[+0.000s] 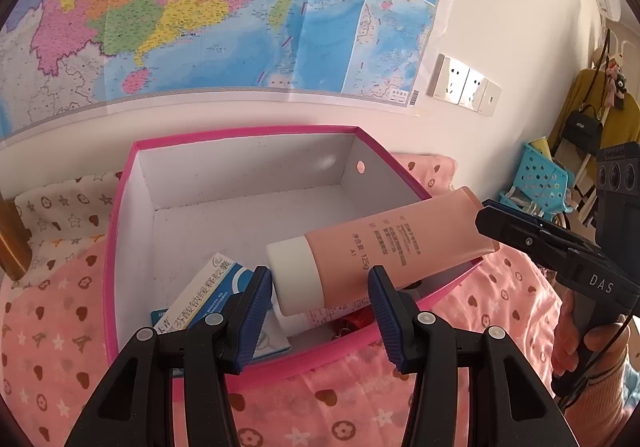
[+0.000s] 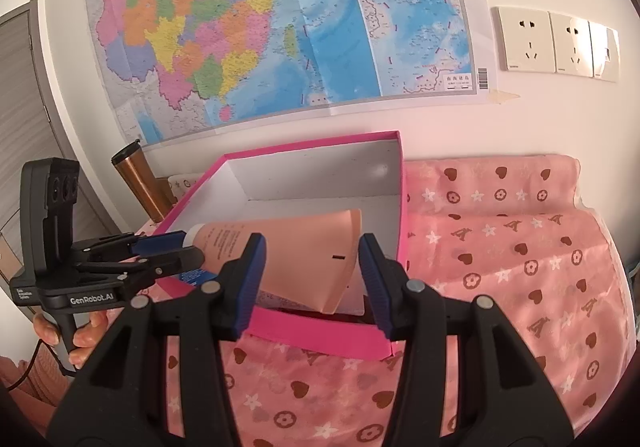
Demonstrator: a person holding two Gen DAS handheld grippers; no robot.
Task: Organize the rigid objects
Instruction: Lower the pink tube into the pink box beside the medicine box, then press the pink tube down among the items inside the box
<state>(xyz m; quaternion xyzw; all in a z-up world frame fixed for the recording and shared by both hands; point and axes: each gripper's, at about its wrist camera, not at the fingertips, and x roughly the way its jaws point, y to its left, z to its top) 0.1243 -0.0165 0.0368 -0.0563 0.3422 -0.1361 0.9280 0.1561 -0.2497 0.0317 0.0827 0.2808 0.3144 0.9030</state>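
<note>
The pink box (image 1: 120, 231) sits at the centre of the frame with its far half bare. Across its near right rim lies the pink tube (image 1: 384, 247), beside a medicine carton (image 1: 200, 287). The left gripper (image 1: 320, 311) and the right gripper (image 2: 310, 279) both have fingers apart, gripping nothing.

Map (image 2: 280, 31) and sockets (image 2: 556, 43) on wall.
</note>
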